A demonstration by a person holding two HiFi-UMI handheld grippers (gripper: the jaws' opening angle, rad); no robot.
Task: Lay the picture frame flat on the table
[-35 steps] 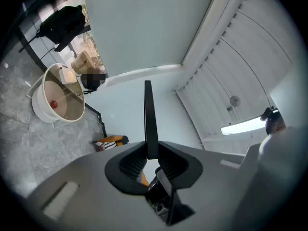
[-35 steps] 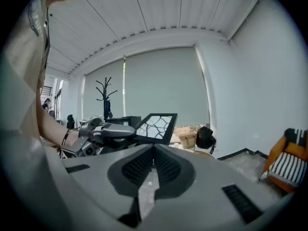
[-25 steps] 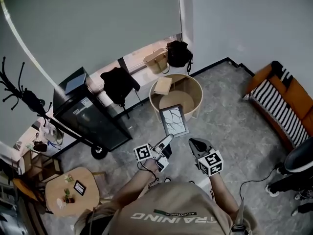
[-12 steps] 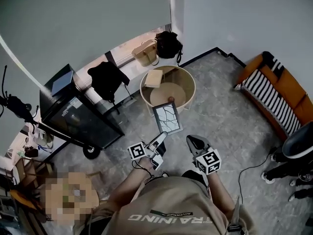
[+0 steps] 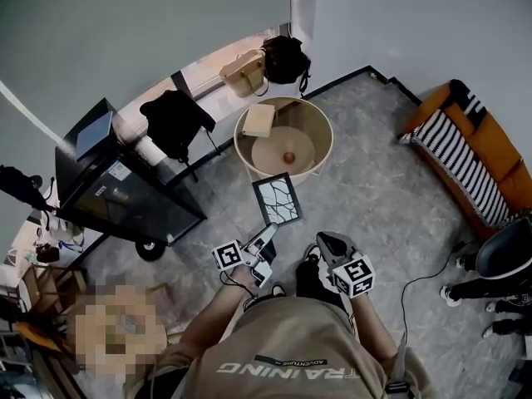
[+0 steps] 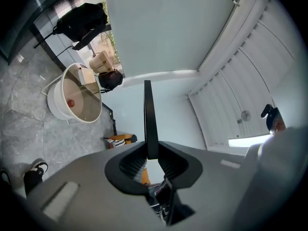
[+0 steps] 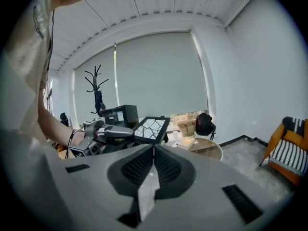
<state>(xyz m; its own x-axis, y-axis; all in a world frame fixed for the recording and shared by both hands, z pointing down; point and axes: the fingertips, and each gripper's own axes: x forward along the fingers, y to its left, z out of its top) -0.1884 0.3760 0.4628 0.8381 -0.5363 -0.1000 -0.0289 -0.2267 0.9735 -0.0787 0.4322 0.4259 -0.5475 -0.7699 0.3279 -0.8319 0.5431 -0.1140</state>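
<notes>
picture frame (image 5: 278,199) pinched by its edge in left gripper (image 5: 268,234) fingers, held out ahead, right gripper (image 5: 327,243) fingers closed, empty

Picture frame (image 5: 277,199): matt black border, glossy patterned face; round tabletop (image 5: 303,144) at twelve o'clock, smooth pale wood; floor (image 5: 374,189), grey marbled stone; armchair (image 5: 474,156) at three o'clock, striped cloth.

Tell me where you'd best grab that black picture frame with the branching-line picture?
At its thin near edge, from the person's side, as the left tongs pinch the black rectangular picture frame: the flat rim is slim enough to fit between them.
</notes>
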